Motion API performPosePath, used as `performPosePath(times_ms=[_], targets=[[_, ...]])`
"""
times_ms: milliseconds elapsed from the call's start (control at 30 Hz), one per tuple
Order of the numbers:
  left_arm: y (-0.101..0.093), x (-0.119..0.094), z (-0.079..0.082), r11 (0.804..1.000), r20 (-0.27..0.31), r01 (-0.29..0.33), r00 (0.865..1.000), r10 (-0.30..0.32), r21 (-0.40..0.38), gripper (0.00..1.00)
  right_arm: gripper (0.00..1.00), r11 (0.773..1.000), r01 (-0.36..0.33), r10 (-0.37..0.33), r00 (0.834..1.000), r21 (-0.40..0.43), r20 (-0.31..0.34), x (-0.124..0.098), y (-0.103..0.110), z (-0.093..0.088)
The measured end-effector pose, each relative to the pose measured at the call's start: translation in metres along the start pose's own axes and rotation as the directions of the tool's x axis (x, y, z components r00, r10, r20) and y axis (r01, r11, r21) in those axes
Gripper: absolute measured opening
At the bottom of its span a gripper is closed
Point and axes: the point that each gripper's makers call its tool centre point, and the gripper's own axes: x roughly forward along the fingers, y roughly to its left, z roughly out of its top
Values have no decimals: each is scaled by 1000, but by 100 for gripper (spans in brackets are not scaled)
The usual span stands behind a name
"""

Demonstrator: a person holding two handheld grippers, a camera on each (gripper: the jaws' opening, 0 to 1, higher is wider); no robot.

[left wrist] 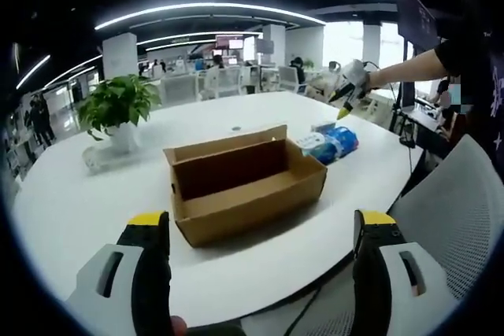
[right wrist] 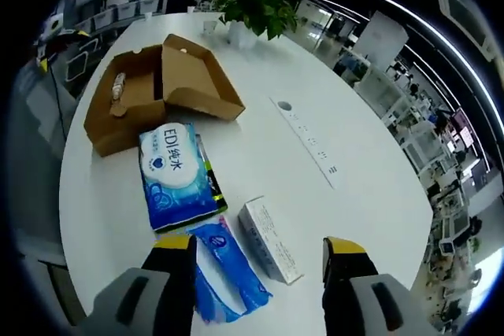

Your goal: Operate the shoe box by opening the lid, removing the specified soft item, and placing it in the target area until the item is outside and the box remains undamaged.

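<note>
- Lid of the brown cardboard shoe box stands open already, folded back; the box lies on the white round table near its edge, with a potted green plant beyond it.
- Left gripper hangs in front of the box with jaws spread wide and nothing between them; right gripper is also open and empty, held above the packs.
- Soft items lie outside the box: a large blue wet-wipes pack just beside it, a smaller blue soft pack near the jaws, and a small white carton next to that.
- In the right gripper view something small and pale lies inside the box; I cannot tell what it is.
- I judge that the removing is mostly done. To finish well, take a soft pack by its middle with gentle closing, lift it straight, and keep away from the thin cardboard walls.
- Target area is not marked, so I cannot say where it is.
</note>
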Motion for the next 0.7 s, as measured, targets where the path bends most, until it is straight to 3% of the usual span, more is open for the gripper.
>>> performPosePath(times_ms=[200, 700], targets=[[-3, 0, 2, 1000, 5, 6, 1000, -6, 14, 96, 68, 998, 19, -21, 999, 53, 32, -14, 16, 8], [-17, 2, 8, 996, 36, 91, 995, -91, 0, 98, 78, 983, 45, -66, 991, 180, 115, -43, 72, 21]])
